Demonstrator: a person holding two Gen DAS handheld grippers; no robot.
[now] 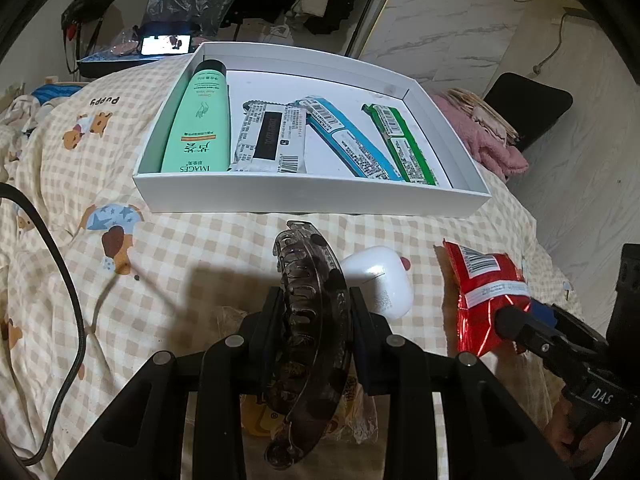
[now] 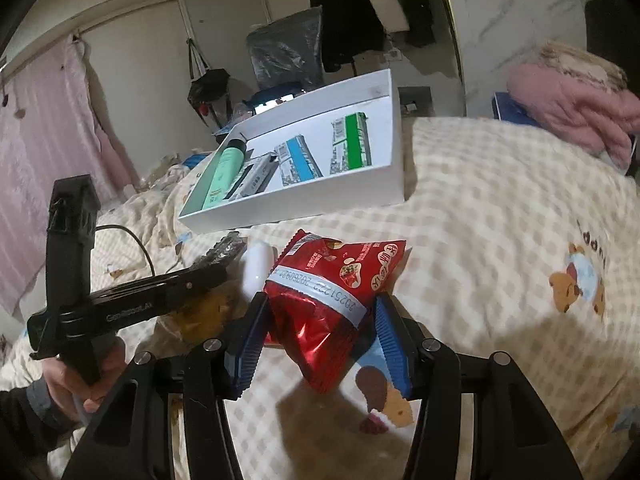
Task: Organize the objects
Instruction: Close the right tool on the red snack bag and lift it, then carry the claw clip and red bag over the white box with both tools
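Observation:
In the left wrist view my left gripper (image 1: pixel 314 294) is shut on a dark translucent hair claw clip (image 1: pixel 308 280), held above the checked bedspread. Beyond it lies a white box (image 1: pixel 312 196) holding a green tube (image 1: pixel 200 120), a grey packet (image 1: pixel 272 140), a blue packet (image 1: pixel 348 140) and a green packet (image 1: pixel 404 148). A white earbud case (image 1: pixel 380 276) rests just right of the clip. My right gripper (image 2: pixel 320 300) grips a red snack packet (image 2: pixel 332 280) between its blue pads (image 2: pixel 252 332), raised a little off the bed.
A black cable (image 1: pixel 60 280) curls over the bed at the left. A yellowish wrapper (image 1: pixel 256 412) lies under my left gripper. A pink fleece bundle (image 1: pixel 492 144) sits beyond the bed's right edge, where the floor drops away. A lit phone (image 1: pixel 166 44) stands behind the box.

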